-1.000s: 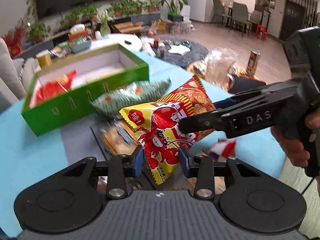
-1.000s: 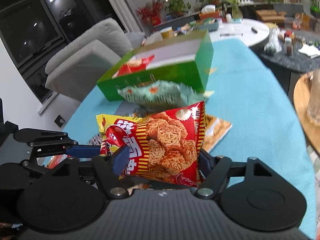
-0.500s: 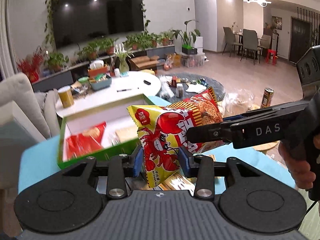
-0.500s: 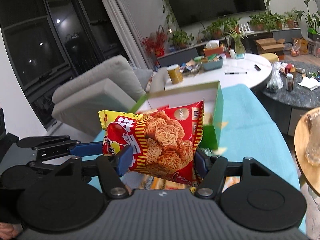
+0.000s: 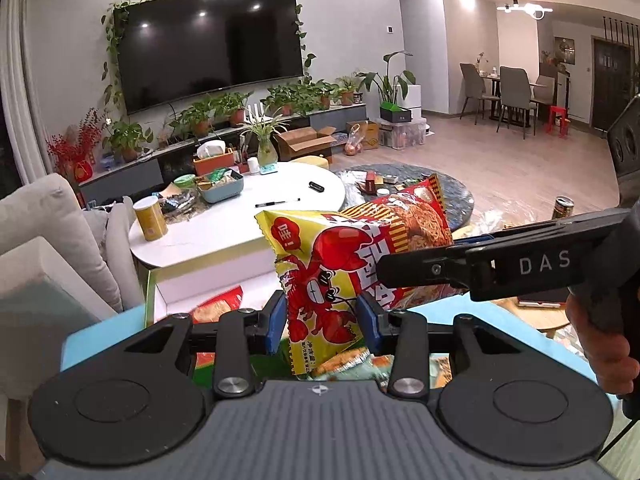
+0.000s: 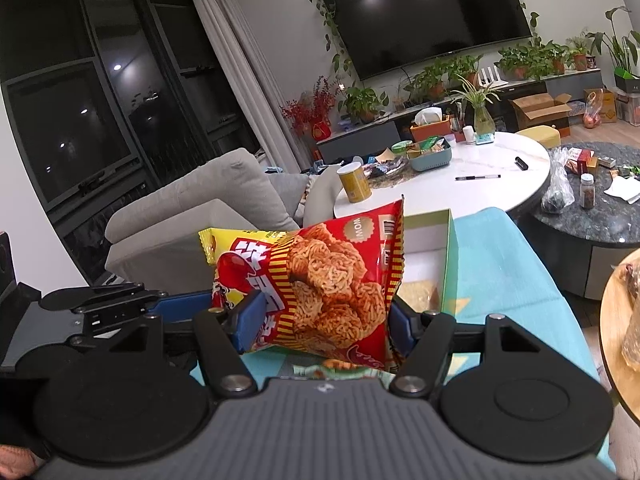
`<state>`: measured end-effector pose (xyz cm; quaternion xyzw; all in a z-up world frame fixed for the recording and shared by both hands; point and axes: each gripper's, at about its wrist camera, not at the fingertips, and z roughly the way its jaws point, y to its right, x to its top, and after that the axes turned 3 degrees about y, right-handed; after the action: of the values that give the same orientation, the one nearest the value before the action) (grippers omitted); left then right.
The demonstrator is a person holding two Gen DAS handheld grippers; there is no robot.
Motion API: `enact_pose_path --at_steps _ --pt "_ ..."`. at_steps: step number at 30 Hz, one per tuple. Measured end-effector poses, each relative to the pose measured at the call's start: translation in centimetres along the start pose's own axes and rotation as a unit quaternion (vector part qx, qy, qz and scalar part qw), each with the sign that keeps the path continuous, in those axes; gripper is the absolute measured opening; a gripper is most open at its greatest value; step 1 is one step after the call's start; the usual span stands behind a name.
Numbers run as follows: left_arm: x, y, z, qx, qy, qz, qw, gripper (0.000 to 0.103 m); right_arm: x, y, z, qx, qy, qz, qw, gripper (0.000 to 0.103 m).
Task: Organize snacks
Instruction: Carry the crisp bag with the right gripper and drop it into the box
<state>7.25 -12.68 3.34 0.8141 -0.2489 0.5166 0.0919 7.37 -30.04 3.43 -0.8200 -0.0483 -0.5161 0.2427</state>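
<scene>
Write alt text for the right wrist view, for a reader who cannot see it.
A red and yellow snack bag is gripped between the blue fingers of the right gripper, with the left gripper clamping its left end. Behind it are an open green box on a blue tablecloth, a grey sofa and a white round table.

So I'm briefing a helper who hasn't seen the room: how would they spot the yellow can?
Find the big wall TV, then the round white table below it. The yellow can stands upright at that table's edge nearest the grey sofa, apart from the teal tray of clutter: the only tall yellow cylinder there.
</scene>
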Motion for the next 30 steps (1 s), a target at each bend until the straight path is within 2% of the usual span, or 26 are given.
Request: enact_pose_path --at_steps 12,30 --pt "0.4 -2.4 3.8 0.004 -0.009 -0.015 0.9998 0.037 1.4 1.5 3.3 0.011 0.0 0.008 1.0 0.067" --pt "0.2 -4.0 10.5 -0.001 -0.053 -0.018 0.9984 0.037 1.2 4.0 7.7 -0.011 -0.033 0.031 0.999 0.067"
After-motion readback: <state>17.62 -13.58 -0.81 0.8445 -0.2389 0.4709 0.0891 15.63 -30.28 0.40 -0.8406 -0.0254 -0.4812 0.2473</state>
